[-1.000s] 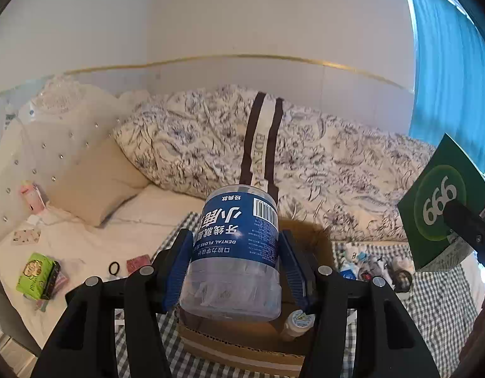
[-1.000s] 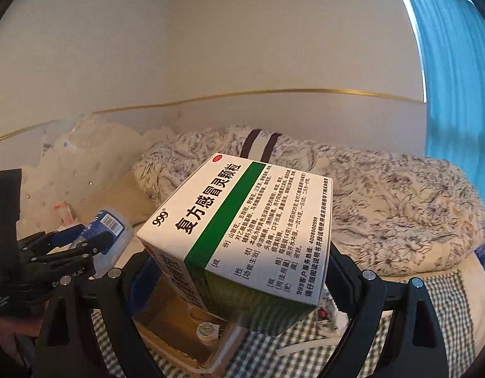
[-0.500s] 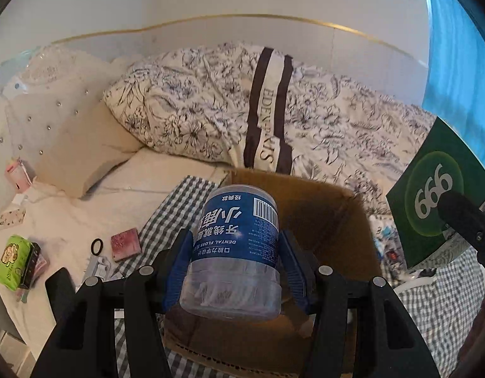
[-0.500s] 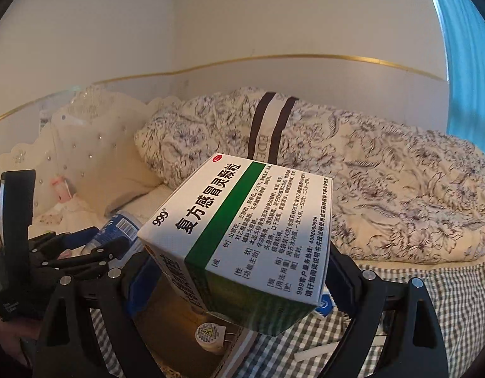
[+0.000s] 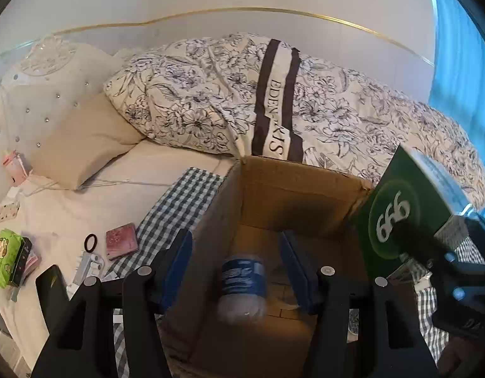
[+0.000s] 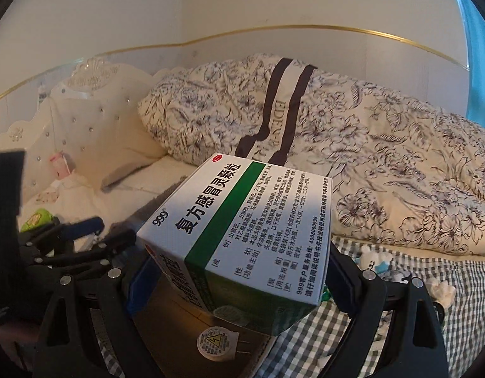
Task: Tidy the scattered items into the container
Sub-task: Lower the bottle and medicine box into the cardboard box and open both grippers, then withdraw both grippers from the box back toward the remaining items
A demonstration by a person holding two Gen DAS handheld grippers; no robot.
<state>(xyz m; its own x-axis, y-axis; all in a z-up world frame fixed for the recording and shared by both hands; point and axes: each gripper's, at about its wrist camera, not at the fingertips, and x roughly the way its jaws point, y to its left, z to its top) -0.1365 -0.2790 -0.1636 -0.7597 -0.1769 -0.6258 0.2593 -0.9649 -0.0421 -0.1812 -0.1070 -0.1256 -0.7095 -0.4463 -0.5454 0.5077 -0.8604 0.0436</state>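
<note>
Left gripper (image 5: 236,267) opening, pads no longer pressing the floss jar (image 5: 242,286), now blurred, lower centre, free inside the cardboard box (image 5: 292,189). Right gripper (image 6: 233,274) still clamped on the medicine box (image 6: 242,230), mid-frame, nearer the box than before.

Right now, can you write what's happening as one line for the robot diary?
left gripper: jaws opening, floss jar dropping free into cardboard box | right gripper: jaws clamp green-white medicine box above the box | step: drop-off

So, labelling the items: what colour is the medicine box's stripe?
Green, on the white medicine box; clearest in the right wrist view.
</note>
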